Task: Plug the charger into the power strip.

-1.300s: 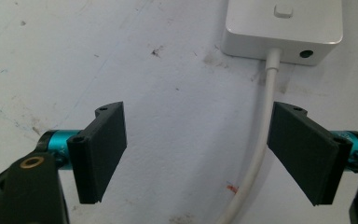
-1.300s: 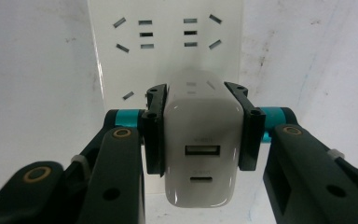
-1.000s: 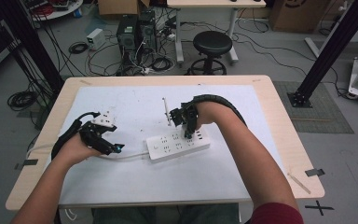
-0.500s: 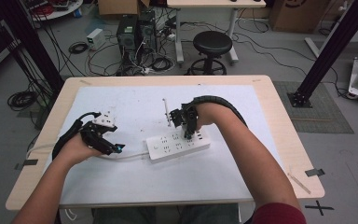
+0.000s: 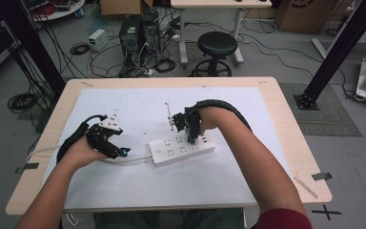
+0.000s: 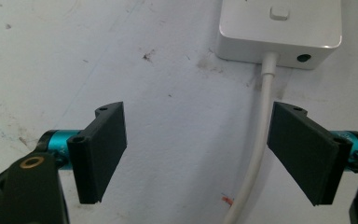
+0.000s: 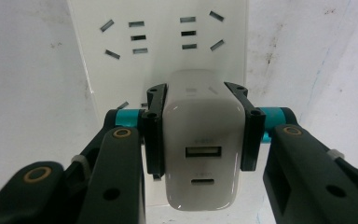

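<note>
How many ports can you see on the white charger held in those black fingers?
2. On the white charger in the right gripper, a wider rectangular port sits above a smaller oval port. Its other faces are hidden, so more may exist.

The wooden surface [image 5: 286, 119] carries a white sheet [image 5: 138, 107]. On the sheet lies a white power strip [image 5: 171, 151], its cable [image 6: 261, 135] passing between the left fingers [image 6: 100, 149].
</note>
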### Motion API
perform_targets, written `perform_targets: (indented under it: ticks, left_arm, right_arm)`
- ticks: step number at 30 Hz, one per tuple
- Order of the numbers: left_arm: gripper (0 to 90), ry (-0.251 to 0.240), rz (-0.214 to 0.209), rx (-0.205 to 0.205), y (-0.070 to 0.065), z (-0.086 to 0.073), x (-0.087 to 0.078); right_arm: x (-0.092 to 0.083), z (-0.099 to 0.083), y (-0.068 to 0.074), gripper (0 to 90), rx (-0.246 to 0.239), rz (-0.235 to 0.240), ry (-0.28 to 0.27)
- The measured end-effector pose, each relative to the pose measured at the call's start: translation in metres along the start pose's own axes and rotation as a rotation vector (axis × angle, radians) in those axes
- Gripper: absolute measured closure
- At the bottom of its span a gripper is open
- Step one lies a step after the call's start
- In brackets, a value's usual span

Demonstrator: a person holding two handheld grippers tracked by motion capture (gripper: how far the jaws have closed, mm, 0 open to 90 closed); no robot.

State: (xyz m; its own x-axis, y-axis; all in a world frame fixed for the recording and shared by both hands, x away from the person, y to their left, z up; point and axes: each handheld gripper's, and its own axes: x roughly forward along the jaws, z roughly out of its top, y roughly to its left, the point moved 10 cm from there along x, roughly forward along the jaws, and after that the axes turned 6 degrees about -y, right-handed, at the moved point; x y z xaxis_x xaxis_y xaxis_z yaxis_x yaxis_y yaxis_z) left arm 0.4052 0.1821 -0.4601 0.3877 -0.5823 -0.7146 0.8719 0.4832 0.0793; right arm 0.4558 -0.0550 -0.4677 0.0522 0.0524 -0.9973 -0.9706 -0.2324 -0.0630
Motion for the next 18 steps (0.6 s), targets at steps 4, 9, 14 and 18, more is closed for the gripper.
perform_targets:
  ticks: [4,9,14,18]
  left_arm:
    - [19.8,-0.013,0.005,-0.007,0.0,0.001,-0.005]
    - [19.8,-0.01,0.005,-0.005,0.001,0.001,-0.005]
    - [19.8,-0.004,0.004,0.003,0.001,0.001,-0.004]
    - [19.8,-0.002,0.003,0.003,0.001,0.002,-0.004]
  right_arm:
    - [0.0,-0.001,0.001,63.1,0.005,-0.004,-0.017]
    - [-0.001,0.001,0.001,58.4,0.021,0.005,-0.055]
    - [-0.004,-0.004,0.002,46.0,0.073,0.009,-0.057]
    - [-0.009,-0.01,0.0,41.1,0.113,-0.013,-0.081]
